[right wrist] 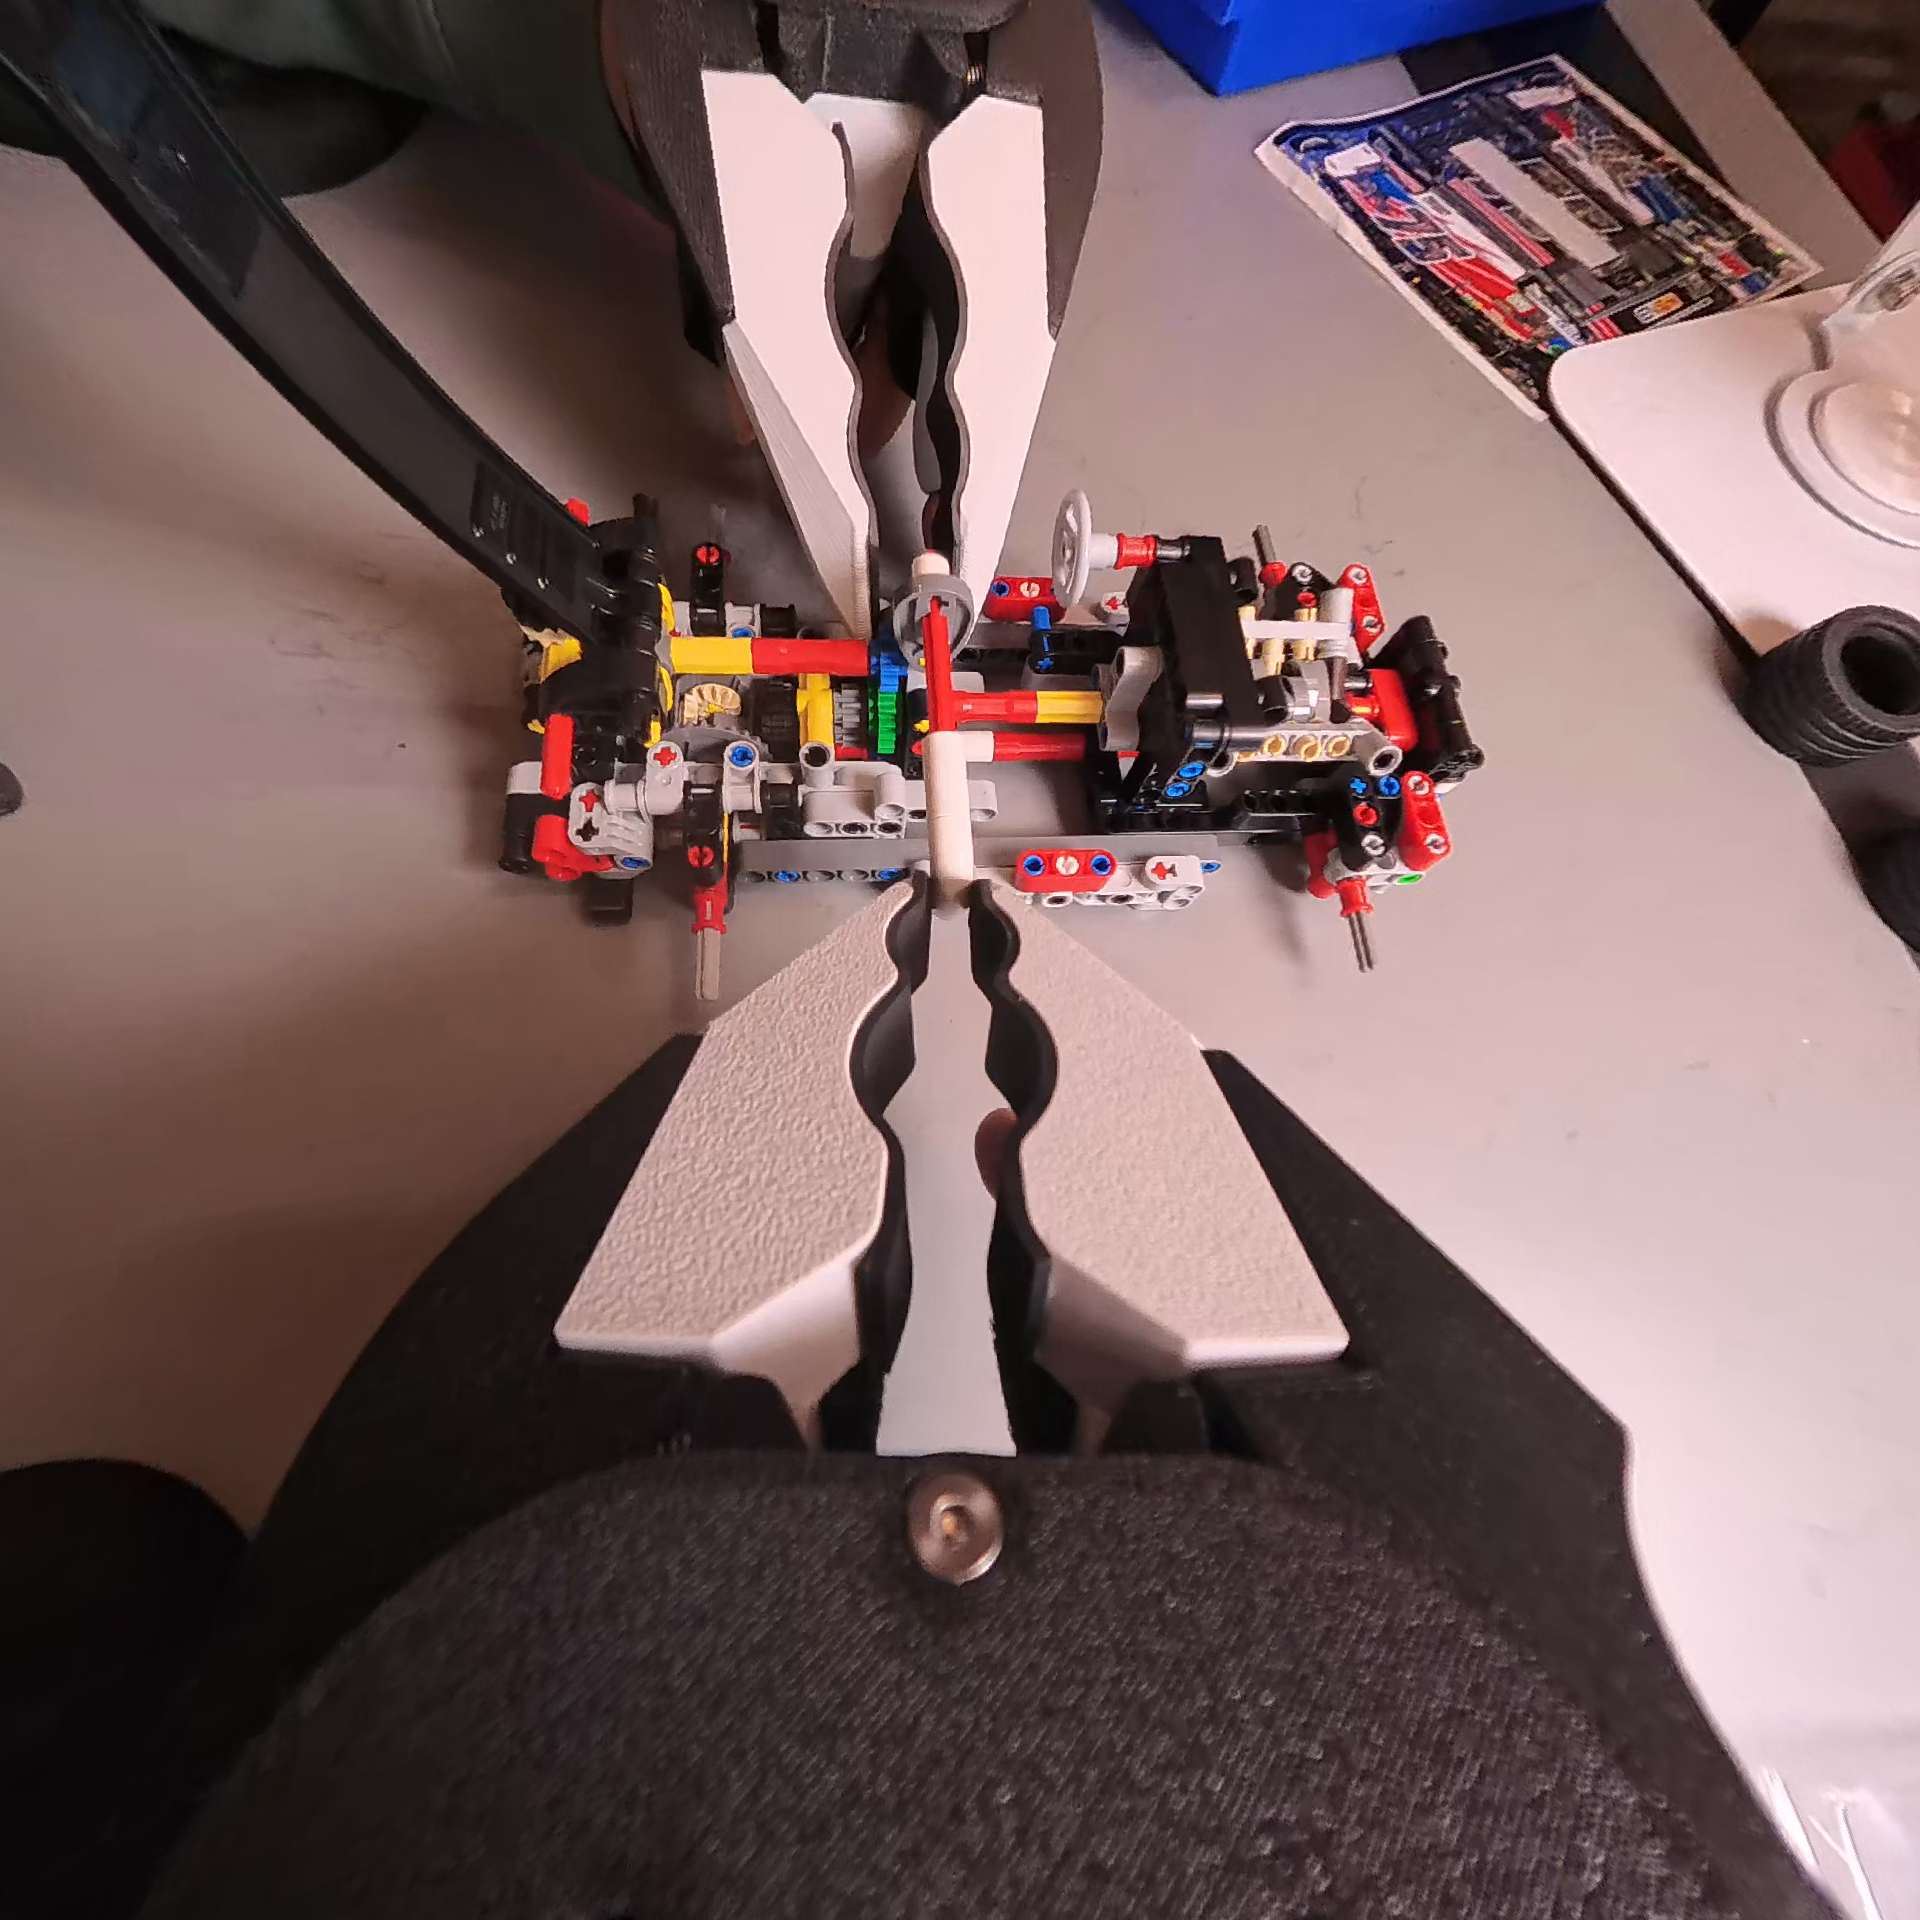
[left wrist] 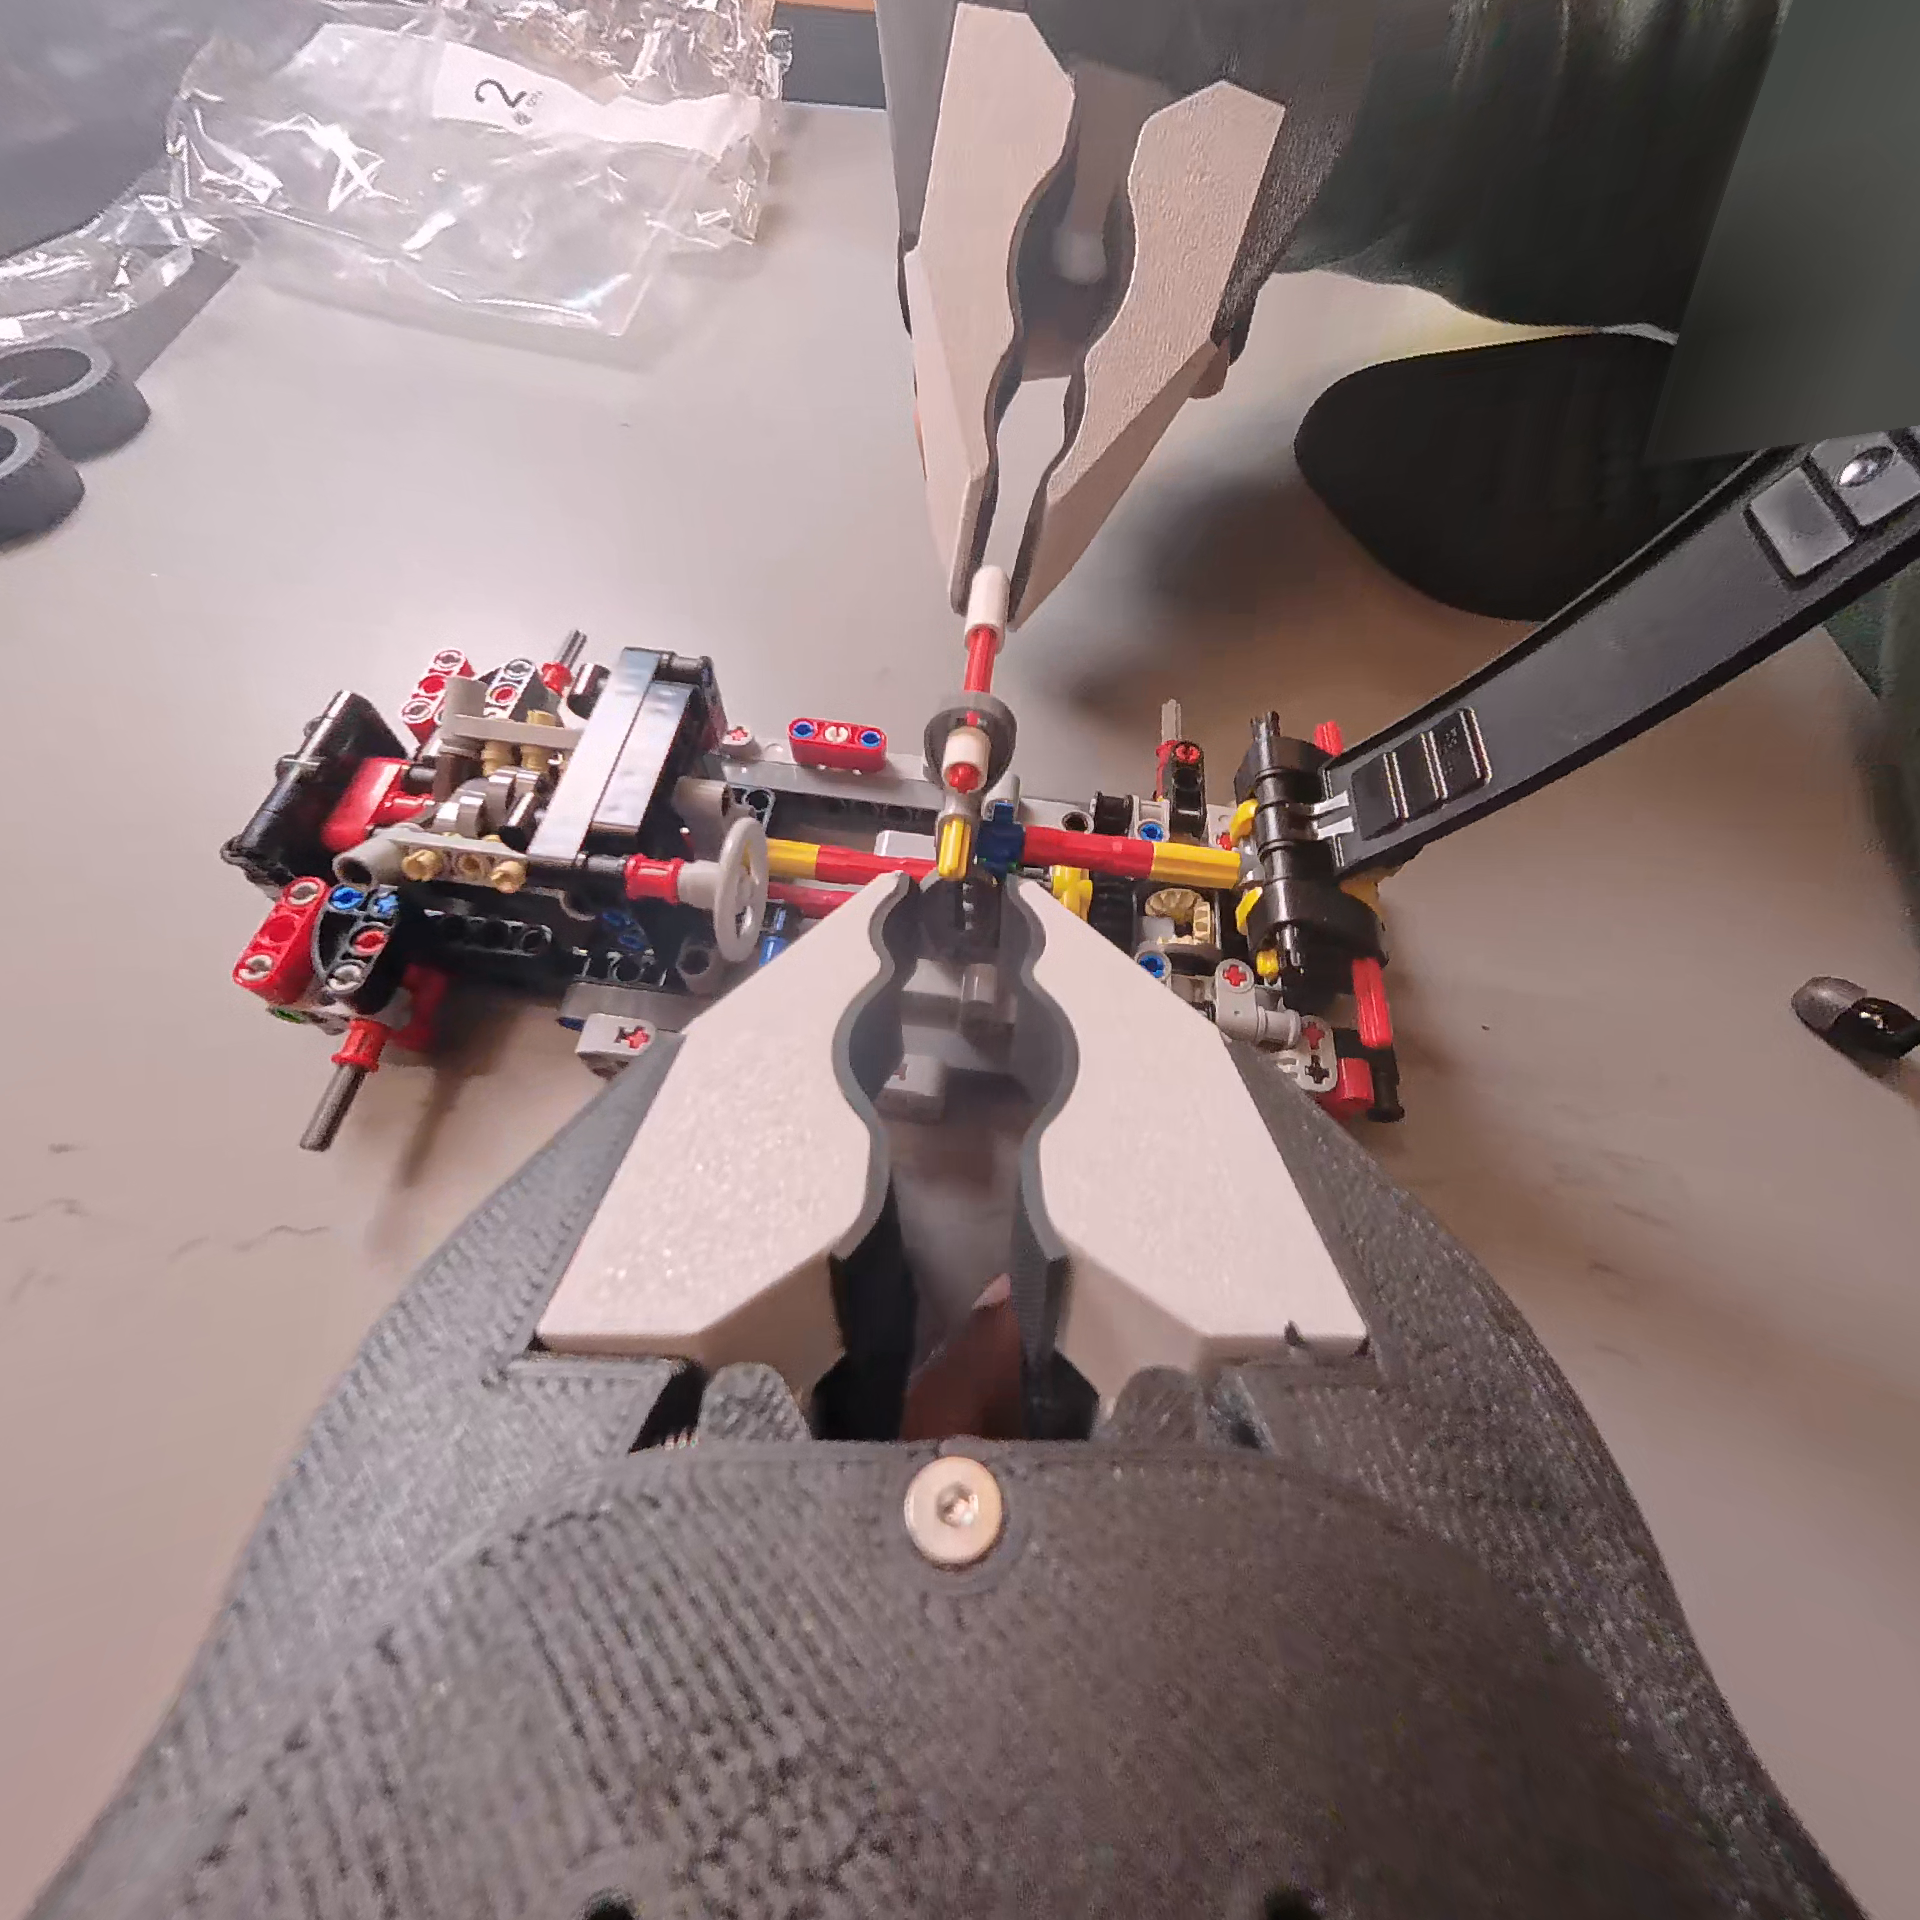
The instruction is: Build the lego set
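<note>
A grey matte table (right wrist: pixel 312 1039) bears all items. At far left in the left wrist view, crinkled clear plastic bags (left wrist: pixel 468 177) and ribbed black rubber tyres (left wrist: pixel 62 395) are noted, well apart from the work.

At centre lies a brick-built chassis model (left wrist: pixel 623 831) of studless plastic beams, pins, gears and cross-section axles in black, grey, red and yellow. Its long axis runs left to right across both views; a grey spoked steering wheel (left wrist: pixel 740 871) stands on one axle.

The left gripper (left wrist: pixel 956 894) (pale textured fingers with wavy grey inner pads, mounted in a ribbed black printed body) is pressed onto the model's mid-section. A grey block of the model sits between its fingers; in the right wrist view the tips are seen straddling the frame.

The right gripper (right wrist: pixel 943 902) is pinched on the white sleeve (right wrist: pixel 948 810) at the end of a red axle (right wrist: pixel 940 675). The sleeve end is clamped between both dark pads. This axle lies crosswise to the chassis, rising from a grey round bush (right wrist: pixel 932 613) at the model's middle toward the right gripper.

To the right, a black strap-like band (left wrist: pixel 1558 707) rests across the model's end. A printed booklet (right wrist: pixel 1538 218) and a blue box (right wrist: pixel 1351 31) lie farther off.
</note>
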Motion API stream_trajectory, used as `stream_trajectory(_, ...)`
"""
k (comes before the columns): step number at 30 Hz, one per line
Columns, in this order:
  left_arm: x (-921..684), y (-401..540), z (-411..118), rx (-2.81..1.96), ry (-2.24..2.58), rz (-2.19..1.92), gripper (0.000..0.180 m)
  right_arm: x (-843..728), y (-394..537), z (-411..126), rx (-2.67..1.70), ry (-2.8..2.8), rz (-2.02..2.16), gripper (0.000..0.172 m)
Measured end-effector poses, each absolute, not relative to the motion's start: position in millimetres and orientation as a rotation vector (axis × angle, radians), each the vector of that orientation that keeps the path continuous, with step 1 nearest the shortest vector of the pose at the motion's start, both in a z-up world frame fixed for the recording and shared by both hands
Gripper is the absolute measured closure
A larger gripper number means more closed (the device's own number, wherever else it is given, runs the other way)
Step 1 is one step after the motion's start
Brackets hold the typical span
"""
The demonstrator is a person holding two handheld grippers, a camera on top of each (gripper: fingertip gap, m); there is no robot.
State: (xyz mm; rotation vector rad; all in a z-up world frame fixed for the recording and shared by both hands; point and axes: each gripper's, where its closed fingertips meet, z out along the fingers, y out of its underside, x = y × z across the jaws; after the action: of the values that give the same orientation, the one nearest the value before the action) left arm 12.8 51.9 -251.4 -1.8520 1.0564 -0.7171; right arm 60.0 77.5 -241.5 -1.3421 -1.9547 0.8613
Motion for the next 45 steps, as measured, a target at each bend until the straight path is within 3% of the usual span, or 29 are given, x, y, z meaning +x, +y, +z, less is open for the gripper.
stream_trajectory(14,13,50,-251,-1.844,1.06,-0.7,0.167,64,74,-237,-1.396,-2.043,0.816,0.167)
stream_trajectory(20,-3,45,-225,-1.744,0.989,-0.76,0.167,64,72,-237,-1.401,-1.982,0.88,0.167)
stream_trajectory(32,0,22,-229,-1.833,1.148,-0.817,0.167,63,70,-238,-1.383,-1.967,0.896,0.167)
stream_trajectory(35,-36,5,-255,-2.039,1.277,-0.607,0.167,63,70,-239,-1.381,-1.958,0.91,0.167)
stream_trajectory(38,-31,20,-243,-1.985,1.192,-0.548,0.151,62,71,-239,-1.369,-1.956,0.921,0.167)
stream_trajectory(43,5,54,-237,-1.89,1.145,-0.612,0.154,60,70,-237,-1.365,-1.959,0.918,0.167)
stream_trajectory(45,15,54,-235,-1.846,1.169,-0.649,0.167,59,69,-237,-1.367,-1.963,0.91,0.167)
